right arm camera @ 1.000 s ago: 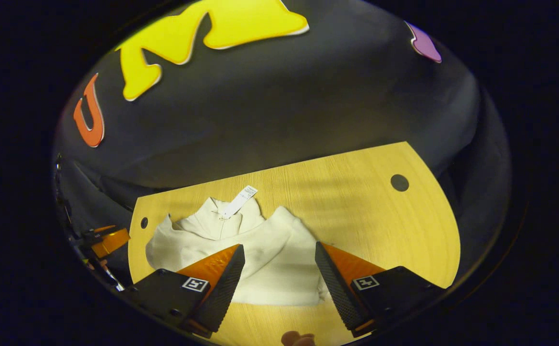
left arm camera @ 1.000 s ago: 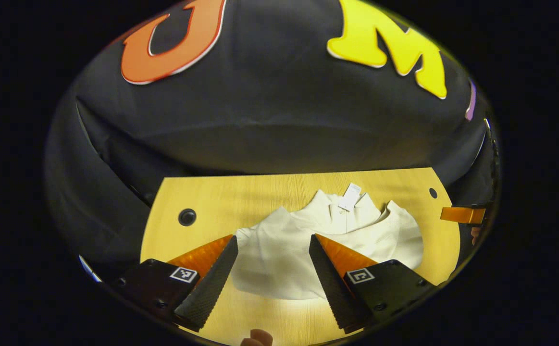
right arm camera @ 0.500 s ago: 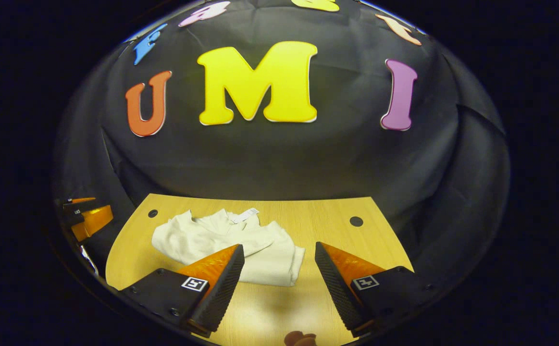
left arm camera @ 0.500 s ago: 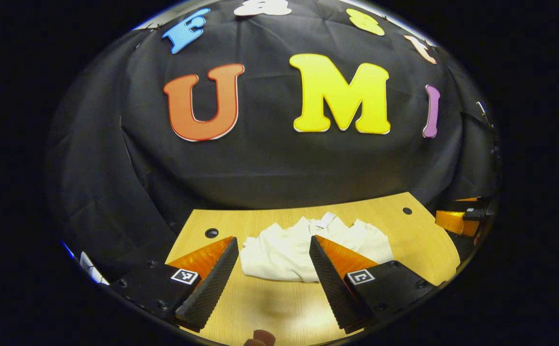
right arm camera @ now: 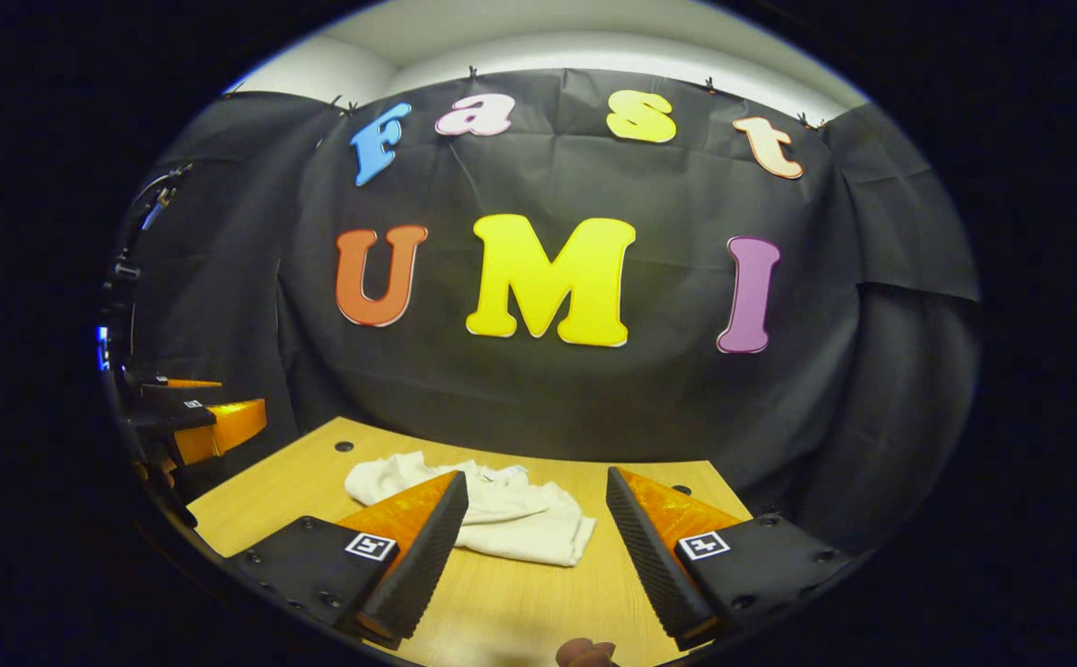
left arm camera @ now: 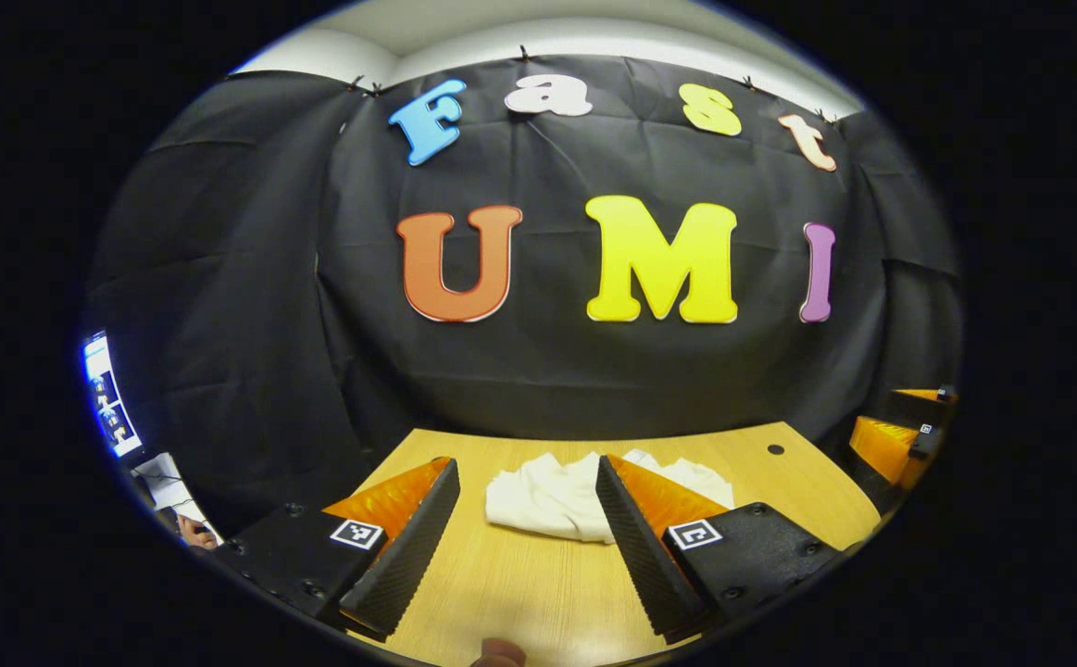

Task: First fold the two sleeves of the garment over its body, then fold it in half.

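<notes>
In the left gripper view, the left claw is wide open and holds nothing. It hangs above the near part of the wooden counter. Past its fingers lies the white garment, folded into a small soft pile near the middle of the counter. The pile is longer from side to side than from front to back, and it lies flat. A small dark hole sits in the counter, to the right of the garment. At the far right edge is the right claw, held off the side of the counter.

In the right gripper view, the left claw shows at the far left, off the counter. The garment lies across the counter, its long side running from the far left toward the near right. Its thick folded edge faces the near right. The right claw is wide open too, empty, and well back from the garment.
</notes>
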